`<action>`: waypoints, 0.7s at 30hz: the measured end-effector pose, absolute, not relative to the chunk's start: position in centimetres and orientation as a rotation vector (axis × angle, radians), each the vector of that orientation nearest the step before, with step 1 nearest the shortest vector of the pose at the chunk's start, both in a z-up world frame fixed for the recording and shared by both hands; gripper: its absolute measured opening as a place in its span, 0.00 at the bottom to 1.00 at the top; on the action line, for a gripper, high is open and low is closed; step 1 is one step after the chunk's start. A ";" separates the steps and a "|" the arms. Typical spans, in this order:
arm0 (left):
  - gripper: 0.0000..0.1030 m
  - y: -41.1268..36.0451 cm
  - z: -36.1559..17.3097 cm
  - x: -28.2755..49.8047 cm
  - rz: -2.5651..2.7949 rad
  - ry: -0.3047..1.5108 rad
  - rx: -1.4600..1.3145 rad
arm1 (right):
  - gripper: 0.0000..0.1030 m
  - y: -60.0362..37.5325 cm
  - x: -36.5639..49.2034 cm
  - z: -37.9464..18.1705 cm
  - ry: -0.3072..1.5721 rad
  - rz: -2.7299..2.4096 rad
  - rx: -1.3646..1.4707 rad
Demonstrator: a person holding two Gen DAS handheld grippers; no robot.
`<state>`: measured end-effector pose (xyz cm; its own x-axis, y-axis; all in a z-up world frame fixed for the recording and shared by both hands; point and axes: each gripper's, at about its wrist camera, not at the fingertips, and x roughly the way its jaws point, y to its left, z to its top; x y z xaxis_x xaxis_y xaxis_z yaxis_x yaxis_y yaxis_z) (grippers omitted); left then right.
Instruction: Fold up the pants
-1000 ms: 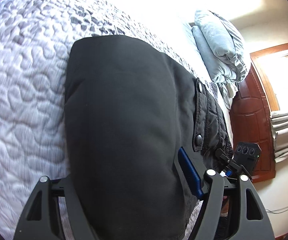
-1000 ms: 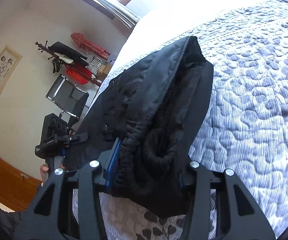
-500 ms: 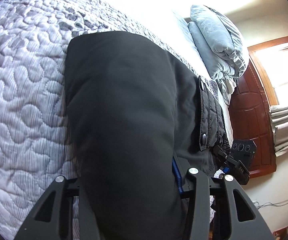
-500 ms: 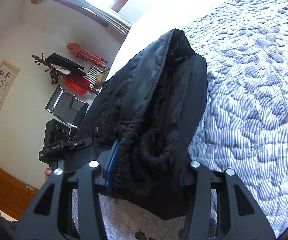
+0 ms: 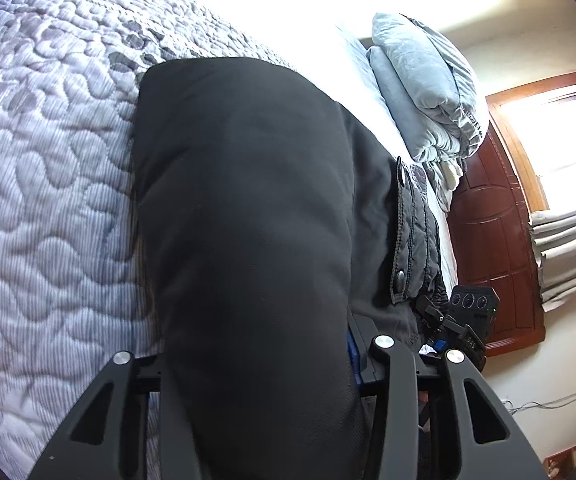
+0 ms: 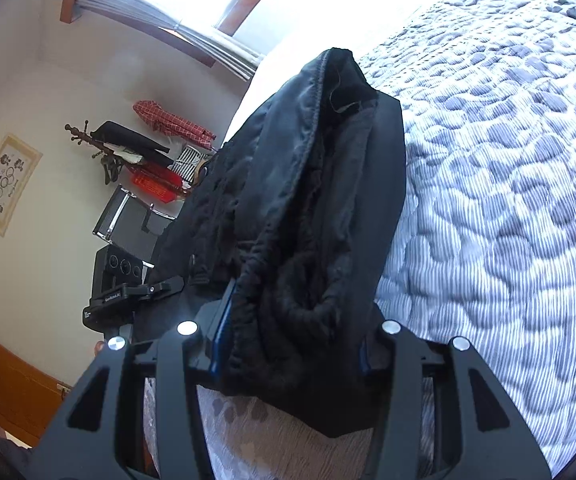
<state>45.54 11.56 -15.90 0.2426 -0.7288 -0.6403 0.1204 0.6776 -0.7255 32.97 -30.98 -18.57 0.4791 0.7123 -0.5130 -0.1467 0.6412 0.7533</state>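
Note:
The black padded pants (image 5: 248,220) hang between both grippers above the quilted bed. My left gripper (image 5: 256,364) is shut on a thick fold of the smooth outer side; its blue pad peeks out at the right finger. A quilted flap with snap buttons (image 5: 402,276) shows on the pants' right side. My right gripper (image 6: 288,340) is shut on the bunched waist end, where the fleecy lining (image 6: 304,272) shows. The pants (image 6: 328,184) rise from its jaws and stretch left towards the other gripper (image 6: 128,292).
The grey-white quilted bedspread (image 5: 48,200) lies under the pants and also shows in the right wrist view (image 6: 508,200). Folded light-blue duvets (image 5: 420,88) are piled at the headboard (image 5: 492,248). A coat rack with clothes (image 6: 140,152) stands by the wall.
The left gripper's jaws closed in on the pants fold. Both grippers lifted the pants and tilted slightly; the right grip is unchanged.

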 end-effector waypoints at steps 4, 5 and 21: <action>0.42 12.1 -15.9 44.3 -0.648 1.205 -0.632 | 0.44 -31.2 32.4 -18.3 0.945 0.608 0.718; 0.42 12.2 -16.1 44.1 -0.650 1.208 -0.644 | 0.44 -31.1 32.4 -18.2 0.948 0.610 0.710; 0.50 13.3 -18.0 42.9 -0.626 1.224 -0.745 | 0.47 -31.4 33.0 -20.5 0.982 0.599 0.793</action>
<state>42.86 13.33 -18.03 0.2326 -0.7704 -0.5937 0.0298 0.6157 -0.7874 33.04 -31.38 -20.50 0.4391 0.7525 -0.4909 -0.0924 0.5813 0.8084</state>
